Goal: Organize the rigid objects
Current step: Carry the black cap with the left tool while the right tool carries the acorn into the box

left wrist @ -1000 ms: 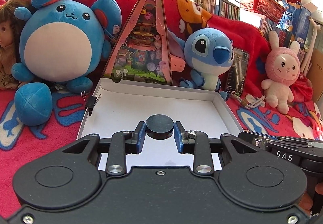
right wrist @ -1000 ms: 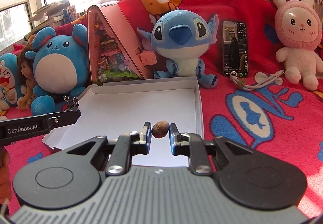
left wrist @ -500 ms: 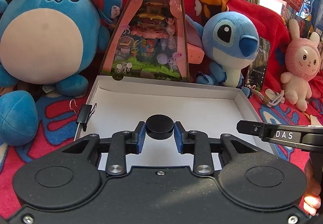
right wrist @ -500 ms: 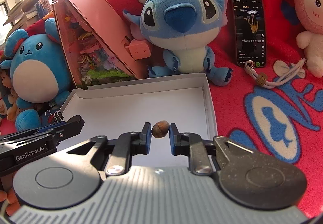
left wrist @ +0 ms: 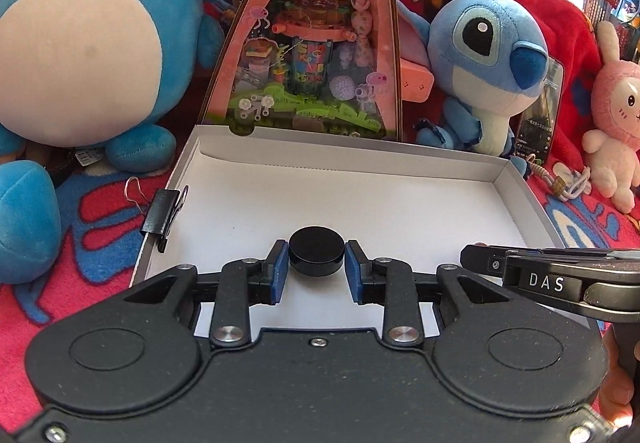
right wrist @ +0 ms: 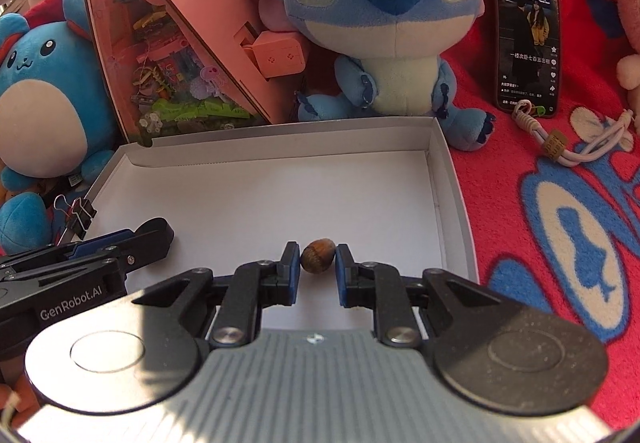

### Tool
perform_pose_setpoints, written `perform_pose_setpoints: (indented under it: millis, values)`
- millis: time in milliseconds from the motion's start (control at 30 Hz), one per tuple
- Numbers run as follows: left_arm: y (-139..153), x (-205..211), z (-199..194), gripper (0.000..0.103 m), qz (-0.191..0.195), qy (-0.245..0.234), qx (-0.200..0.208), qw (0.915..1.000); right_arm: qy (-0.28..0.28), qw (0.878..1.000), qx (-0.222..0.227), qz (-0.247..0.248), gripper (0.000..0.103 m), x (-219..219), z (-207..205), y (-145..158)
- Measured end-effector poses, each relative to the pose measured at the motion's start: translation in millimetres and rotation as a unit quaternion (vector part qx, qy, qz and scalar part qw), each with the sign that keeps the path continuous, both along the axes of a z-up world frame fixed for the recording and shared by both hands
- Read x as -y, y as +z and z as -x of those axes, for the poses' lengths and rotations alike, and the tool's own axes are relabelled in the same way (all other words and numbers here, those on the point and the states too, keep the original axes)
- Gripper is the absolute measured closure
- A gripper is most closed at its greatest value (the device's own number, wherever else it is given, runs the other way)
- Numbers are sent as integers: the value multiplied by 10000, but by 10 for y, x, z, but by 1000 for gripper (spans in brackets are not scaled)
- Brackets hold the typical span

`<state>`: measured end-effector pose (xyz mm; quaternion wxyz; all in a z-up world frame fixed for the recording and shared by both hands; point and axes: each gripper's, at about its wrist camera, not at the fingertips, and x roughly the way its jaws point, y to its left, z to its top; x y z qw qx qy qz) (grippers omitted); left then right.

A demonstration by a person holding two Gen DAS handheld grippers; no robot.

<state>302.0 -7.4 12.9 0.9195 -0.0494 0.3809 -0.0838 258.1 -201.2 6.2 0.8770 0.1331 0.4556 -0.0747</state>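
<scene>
My left gripper (left wrist: 317, 263) is shut on a black round disc (left wrist: 317, 250), held over the near half of a shallow white cardboard box (left wrist: 360, 199). My right gripper (right wrist: 318, 263) is shut on a small brown nut (right wrist: 318, 256), also over the box (right wrist: 280, 195), nearer its right wall. Each gripper shows in the other's view: the right one (left wrist: 474, 255) reaches in from the right, the left one (right wrist: 160, 233) from the left. The box floor has nothing lying on it.
A black binder clip (left wrist: 160, 217) grips the box's left wall. Behind the box stand a round blue plush (left wrist: 92, 55), a pink triangular toy case (left wrist: 312, 43) and a blue alien plush (right wrist: 384, 23). A phone (right wrist: 526, 35) and a cord (right wrist: 576, 147) lie on the red blanket (right wrist: 560, 243).
Both grippers have come forward and lower toward the box, so the box and plush toys fill more of each view. The disc and the nut stay gripped.
</scene>
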Motion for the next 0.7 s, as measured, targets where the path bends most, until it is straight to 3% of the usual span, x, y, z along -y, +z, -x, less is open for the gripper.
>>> perform_pose_setpoints:
  millis: [600, 700]
  values:
    - [-30, 9, -8, 74, -25, 26, 2, 10000, 22, 10000, 23, 47, 80, 0, -3, 0]
    - [-5, -17, 2, 67, 2, 64, 11, 10000, 43, 10000, 45, 19, 75, 3, 3, 10]
